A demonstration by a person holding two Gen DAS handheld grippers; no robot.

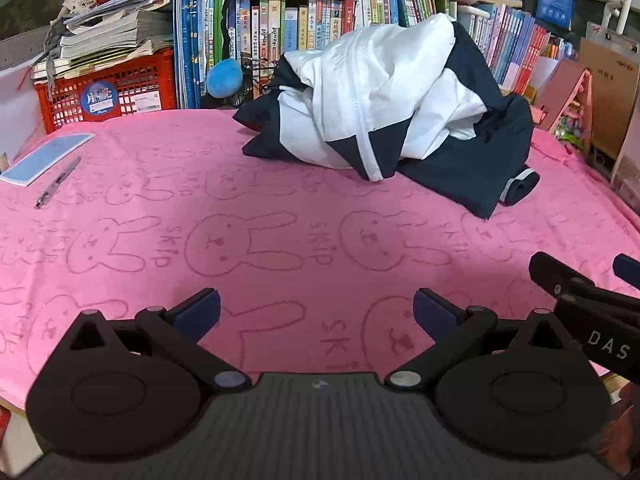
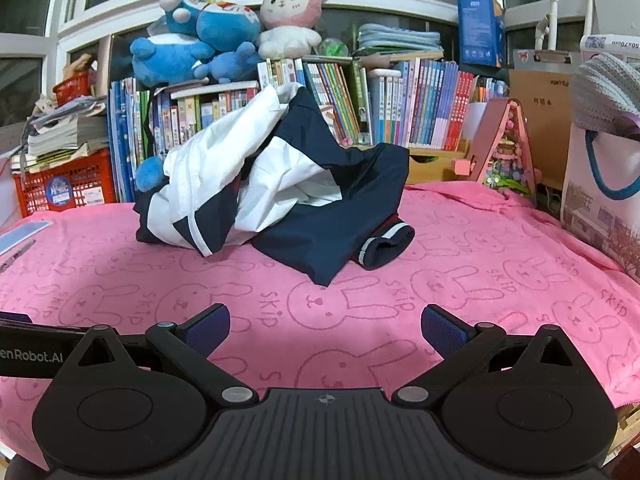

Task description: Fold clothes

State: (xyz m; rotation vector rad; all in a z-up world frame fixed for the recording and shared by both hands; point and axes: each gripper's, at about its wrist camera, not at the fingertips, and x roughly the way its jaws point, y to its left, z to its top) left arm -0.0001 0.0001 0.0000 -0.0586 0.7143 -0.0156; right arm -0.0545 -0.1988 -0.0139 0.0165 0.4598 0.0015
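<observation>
"skip" on pink towel

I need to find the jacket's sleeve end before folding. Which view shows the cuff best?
The right wrist view: the cuff faces the camera, showing its striped band and opening at the jacket's right end. In the left wrist view the cuff sits further off to the side, and only a pale edge shows.

Jacket on towel, before books.
</observation>
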